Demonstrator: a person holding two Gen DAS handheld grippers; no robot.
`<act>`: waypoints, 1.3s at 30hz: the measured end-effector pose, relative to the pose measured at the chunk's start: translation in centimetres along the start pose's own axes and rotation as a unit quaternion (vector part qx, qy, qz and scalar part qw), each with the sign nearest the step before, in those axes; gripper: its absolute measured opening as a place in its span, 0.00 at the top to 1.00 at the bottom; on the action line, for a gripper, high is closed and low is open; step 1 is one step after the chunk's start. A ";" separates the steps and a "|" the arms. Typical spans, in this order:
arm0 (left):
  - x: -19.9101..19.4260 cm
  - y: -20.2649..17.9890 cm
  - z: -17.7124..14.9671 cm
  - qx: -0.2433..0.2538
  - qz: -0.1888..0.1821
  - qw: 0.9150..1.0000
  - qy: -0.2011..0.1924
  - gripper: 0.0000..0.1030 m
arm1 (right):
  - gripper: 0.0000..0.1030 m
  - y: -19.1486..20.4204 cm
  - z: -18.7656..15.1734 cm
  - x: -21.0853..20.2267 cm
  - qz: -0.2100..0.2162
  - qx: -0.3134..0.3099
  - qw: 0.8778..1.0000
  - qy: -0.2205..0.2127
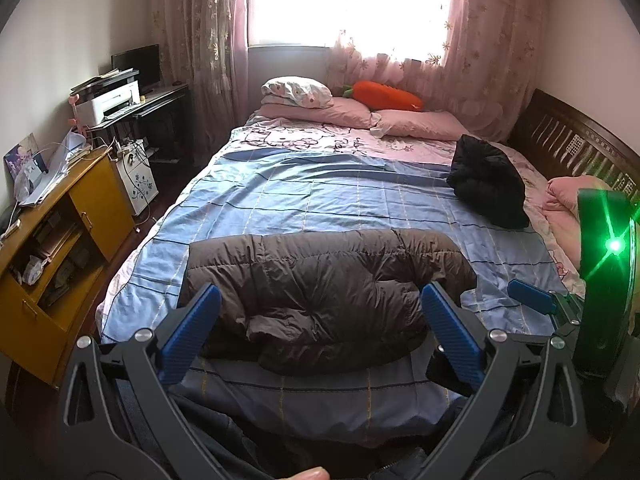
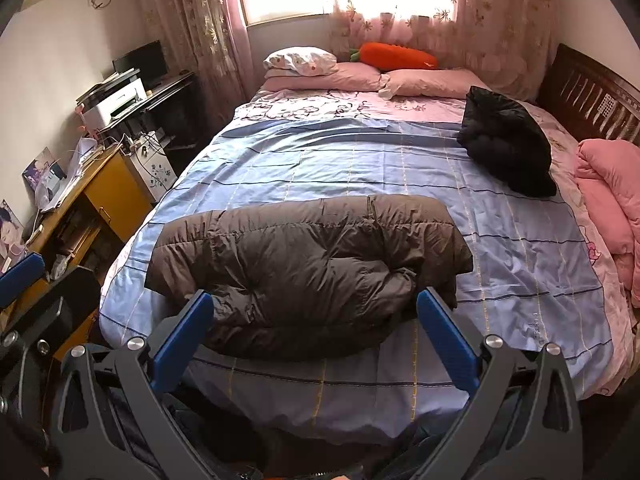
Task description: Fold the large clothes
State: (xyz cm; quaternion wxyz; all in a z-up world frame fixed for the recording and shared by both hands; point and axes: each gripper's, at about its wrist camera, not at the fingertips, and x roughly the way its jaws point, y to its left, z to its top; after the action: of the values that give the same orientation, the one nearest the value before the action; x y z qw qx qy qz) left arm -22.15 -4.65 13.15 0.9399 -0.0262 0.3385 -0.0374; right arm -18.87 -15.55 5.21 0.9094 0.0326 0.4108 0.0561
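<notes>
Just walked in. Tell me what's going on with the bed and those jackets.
A person holding two grippers is folding large clothes on the bed. A brown puffer jacket lies folded near the foot; a black jacket sits bundled farther up on the right. The left gripper and right gripper are both open, held back from the brown jacket, gripping nothing.

I see the folded jacket (image 2: 308, 276) lying on the bed (image 2: 360, 160) near its front edge, about midway between the side edges. A second jacket (image 2: 506, 144) sits toward the bed's right edge, farther back. Pillows (image 2: 360, 74) line the far edge, with a carrot plush (image 2: 394, 56) behind them. A rolled quilt (image 2: 612, 196) rests at the right edge. The cabinet (image 1: 52, 240) stands left of the bed, a printer (image 1: 110, 104) behind it.
</notes>
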 end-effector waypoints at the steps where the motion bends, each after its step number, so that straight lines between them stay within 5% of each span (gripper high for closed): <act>1: 0.0 0.0 0.0 0.000 0.000 1.000 0.001 0.02 | 0.01 0.0 0.0 0.0 0.000 0.000 1.000 0.000; 39: -0.3 0.4 -0.1 0.004 -0.003 1.000 0.002 0.02 | 0.01 0.3 -0.2 -0.2 -0.001 -0.002 1.000 0.000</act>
State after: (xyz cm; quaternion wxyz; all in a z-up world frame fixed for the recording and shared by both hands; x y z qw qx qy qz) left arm -22.42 -4.21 13.17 0.9392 -0.0236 0.3401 -0.0412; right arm -19.17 -15.22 5.22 0.9097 0.0307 0.4104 0.0558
